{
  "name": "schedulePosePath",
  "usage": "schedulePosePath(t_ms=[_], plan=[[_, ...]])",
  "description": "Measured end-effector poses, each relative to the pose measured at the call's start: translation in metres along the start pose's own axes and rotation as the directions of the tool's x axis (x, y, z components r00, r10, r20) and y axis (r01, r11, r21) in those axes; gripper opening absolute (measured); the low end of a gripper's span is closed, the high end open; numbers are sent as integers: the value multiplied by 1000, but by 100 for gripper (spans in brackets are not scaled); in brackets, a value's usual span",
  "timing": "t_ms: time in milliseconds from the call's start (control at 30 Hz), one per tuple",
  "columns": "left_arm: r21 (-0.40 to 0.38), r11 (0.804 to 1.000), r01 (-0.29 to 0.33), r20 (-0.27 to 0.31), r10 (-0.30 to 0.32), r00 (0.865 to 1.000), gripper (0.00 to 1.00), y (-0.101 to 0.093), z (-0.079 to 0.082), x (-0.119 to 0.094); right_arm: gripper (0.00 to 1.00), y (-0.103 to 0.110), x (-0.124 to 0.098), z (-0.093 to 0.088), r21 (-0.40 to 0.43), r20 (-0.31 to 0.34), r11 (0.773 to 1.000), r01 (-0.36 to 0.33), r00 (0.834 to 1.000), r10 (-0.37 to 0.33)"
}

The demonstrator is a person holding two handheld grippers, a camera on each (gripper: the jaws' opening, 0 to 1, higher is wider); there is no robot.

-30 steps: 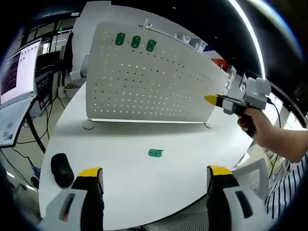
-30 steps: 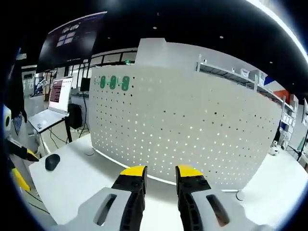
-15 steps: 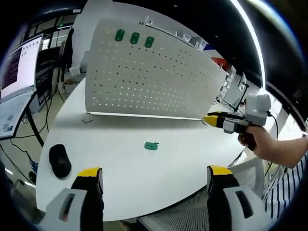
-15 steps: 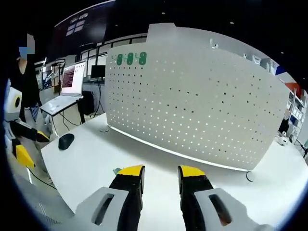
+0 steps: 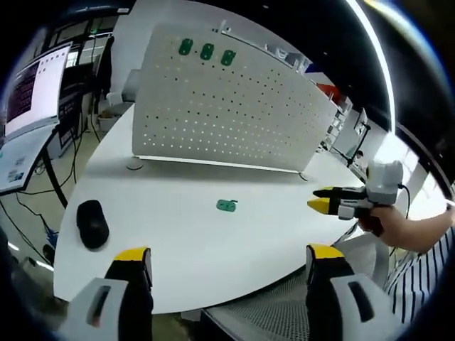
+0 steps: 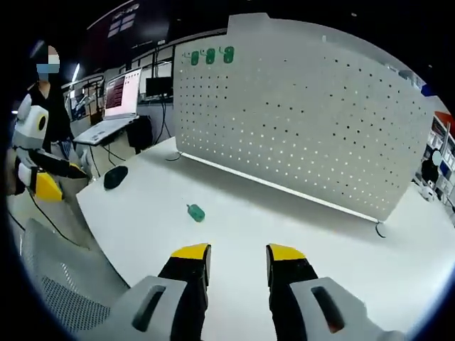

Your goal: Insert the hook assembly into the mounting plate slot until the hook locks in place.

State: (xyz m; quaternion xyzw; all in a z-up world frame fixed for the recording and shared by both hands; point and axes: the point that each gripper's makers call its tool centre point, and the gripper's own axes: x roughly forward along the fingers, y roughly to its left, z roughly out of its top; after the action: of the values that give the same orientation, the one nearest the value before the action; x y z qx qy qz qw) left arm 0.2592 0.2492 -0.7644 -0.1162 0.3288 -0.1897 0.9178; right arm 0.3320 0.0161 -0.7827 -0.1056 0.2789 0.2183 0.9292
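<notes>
my white table (image 5: 213, 241) has a green hook piece (image 5: 226, 205) lying loose mid-surface; black mouse (image 5: 92, 223) sits near the table's edge, well apart from it; white pegboard (image 5: 227, 106) stands upright on small feet further back.

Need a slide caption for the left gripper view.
Green hook lies on white table before the pegboard; right gripper hovers nearby.

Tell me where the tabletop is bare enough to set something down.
Most of the white table is bare: the wide stretch between the loose green hook and the near edge, and the strip between that hook and the pegboard. The black mouse takes the left end. Three green hooks sit on the board's top corner.
</notes>
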Motion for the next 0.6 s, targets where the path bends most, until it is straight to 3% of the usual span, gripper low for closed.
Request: schedulePosePath(t_ms=[400, 600], plan=[[-10, 1000, 2, -27, -2, 1000, 92, 4, -6, -3, 29, 4, -2, -13, 28, -38, 999, -15, 999, 16], [-15, 1000, -12, -15, 12, 1000, 91, 9, -4, -5, 29, 22, 5, -16, 53, -54, 997, -53, 997, 56]])
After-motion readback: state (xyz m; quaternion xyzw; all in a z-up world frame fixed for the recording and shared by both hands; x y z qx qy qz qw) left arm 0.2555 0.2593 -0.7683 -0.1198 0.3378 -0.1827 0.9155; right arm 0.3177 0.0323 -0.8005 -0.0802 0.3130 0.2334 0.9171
